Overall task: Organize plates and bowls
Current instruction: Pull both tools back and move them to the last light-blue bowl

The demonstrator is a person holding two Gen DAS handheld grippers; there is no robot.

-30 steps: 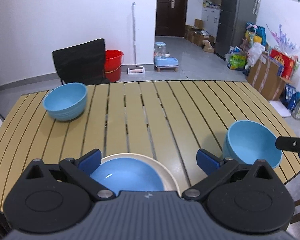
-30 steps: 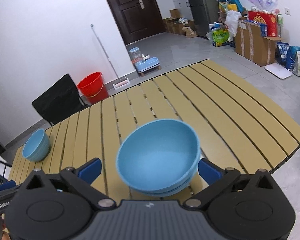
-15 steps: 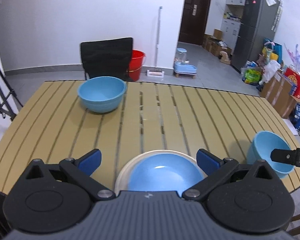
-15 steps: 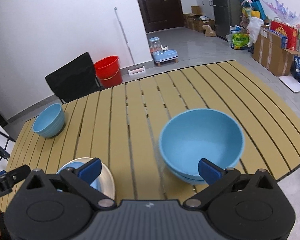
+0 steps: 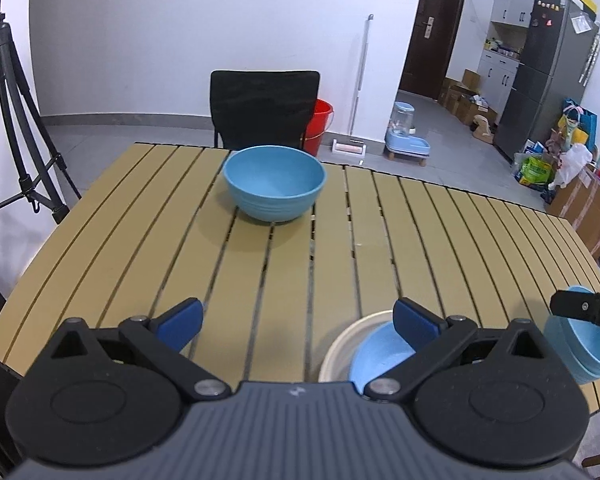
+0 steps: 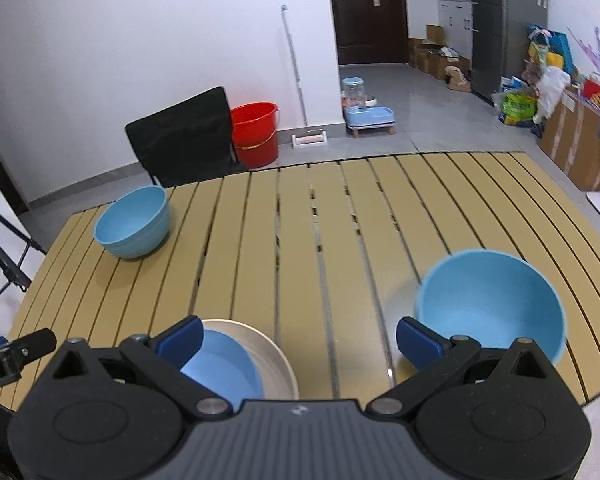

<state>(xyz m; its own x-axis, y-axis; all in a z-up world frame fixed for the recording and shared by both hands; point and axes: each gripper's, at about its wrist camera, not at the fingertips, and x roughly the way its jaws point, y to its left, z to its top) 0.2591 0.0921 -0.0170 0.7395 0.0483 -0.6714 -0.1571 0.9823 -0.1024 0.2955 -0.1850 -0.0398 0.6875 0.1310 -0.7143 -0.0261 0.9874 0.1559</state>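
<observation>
Bowls are only partly gathered: a small blue bowl (image 6: 224, 368) sits in the cream plate (image 6: 276, 364) just under the right gripper (image 6: 298, 338), whose jaws are wide and empty. One bowl (image 5: 274, 184) stands far ahead of the equally open, empty left gripper (image 5: 296, 318), another bowl (image 6: 490, 306) beside the right's outer finger; both likely remain to be stacked.

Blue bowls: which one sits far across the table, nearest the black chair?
The lone blue bowl at the table's far edge, before the black chair; the other blue dishes lie near the grippers.
</observation>
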